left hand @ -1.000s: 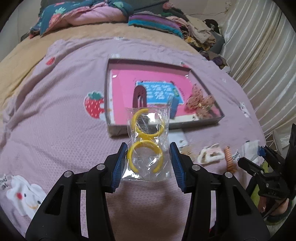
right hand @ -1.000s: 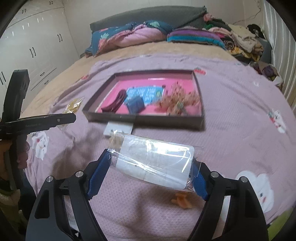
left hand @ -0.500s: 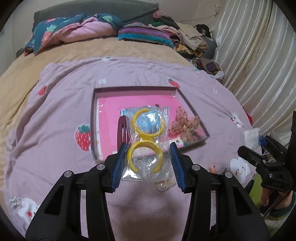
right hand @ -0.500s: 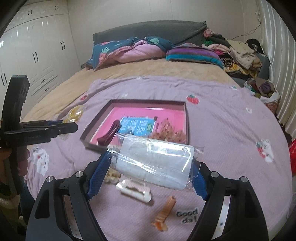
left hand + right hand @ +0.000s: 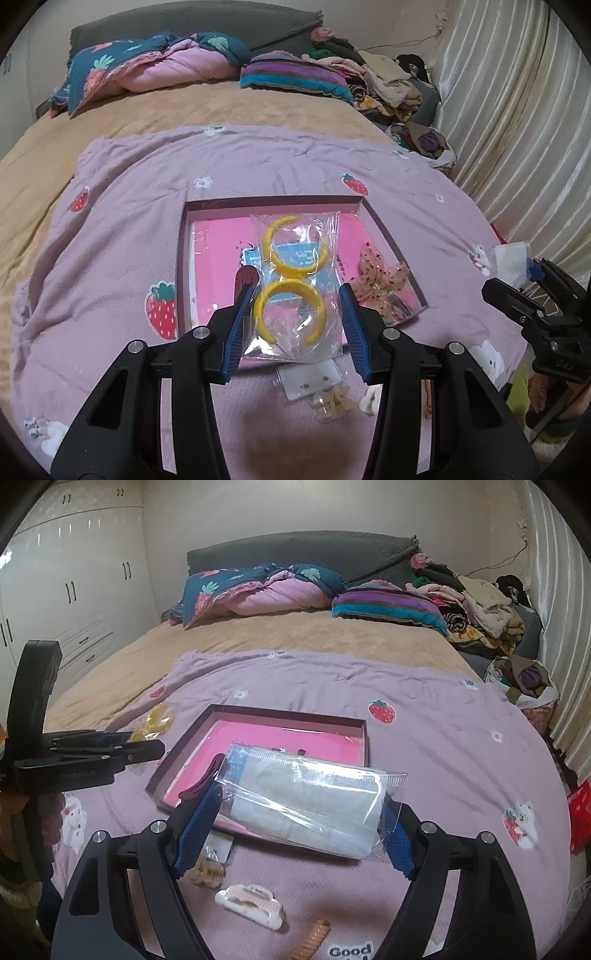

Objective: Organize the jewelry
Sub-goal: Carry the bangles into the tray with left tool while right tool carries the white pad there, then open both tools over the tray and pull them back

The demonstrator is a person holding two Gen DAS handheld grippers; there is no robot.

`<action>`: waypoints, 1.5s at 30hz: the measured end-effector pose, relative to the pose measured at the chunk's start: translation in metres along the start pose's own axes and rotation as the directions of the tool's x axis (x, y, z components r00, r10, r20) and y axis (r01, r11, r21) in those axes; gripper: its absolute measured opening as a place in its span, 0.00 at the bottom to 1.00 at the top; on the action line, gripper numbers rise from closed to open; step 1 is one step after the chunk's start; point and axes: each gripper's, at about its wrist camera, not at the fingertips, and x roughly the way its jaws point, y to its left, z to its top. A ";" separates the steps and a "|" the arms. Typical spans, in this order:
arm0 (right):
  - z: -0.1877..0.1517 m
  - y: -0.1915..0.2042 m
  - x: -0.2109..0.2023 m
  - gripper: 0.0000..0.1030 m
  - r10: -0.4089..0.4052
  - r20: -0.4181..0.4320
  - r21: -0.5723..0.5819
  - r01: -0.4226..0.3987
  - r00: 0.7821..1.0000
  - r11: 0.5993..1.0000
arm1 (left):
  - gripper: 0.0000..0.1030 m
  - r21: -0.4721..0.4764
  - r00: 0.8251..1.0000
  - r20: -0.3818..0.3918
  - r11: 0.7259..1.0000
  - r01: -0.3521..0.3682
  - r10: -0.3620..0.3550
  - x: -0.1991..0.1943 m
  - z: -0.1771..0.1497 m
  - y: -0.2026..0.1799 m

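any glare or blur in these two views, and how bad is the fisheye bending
Left wrist view: sharp, glare streaks on the clear bag of yellow hoops, curtain bowed at the edge. Right wrist view: strong white sheen on the clear packet hides its contents, wardrobe curves inward, corners vignetted black.

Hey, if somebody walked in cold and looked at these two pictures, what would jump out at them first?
Probably the clear bag with two yellow hoops, clamped between the left gripper's blue fingers right over the pink-lined tray on the lilac strawberry blanket. In the right wrist view, the right gripper grips a bigger clear bag of something whitish over the same tray, with a white hair claw lying on the blanket below it.
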 end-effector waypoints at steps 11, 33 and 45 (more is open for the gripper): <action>0.014 -0.009 0.037 0.76 -0.007 -0.022 0.003 0.007 1.000 1.000 | 0.37 -0.021 0.998 -0.054 1.000 -0.022 0.021 0.041 0.005 0.016; -0.011 -0.030 0.119 0.78 -0.029 -0.164 0.042 0.036 0.986 0.998 | 0.37 -0.031 0.990 -0.139 0.999 -0.028 0.024 0.092 -0.006 0.028; -0.017 -0.035 0.112 0.91 -0.035 -0.159 0.071 0.046 0.987 0.996 | 0.37 -0.027 0.991 -0.129 0.999 -0.028 0.024 0.088 -0.004 0.024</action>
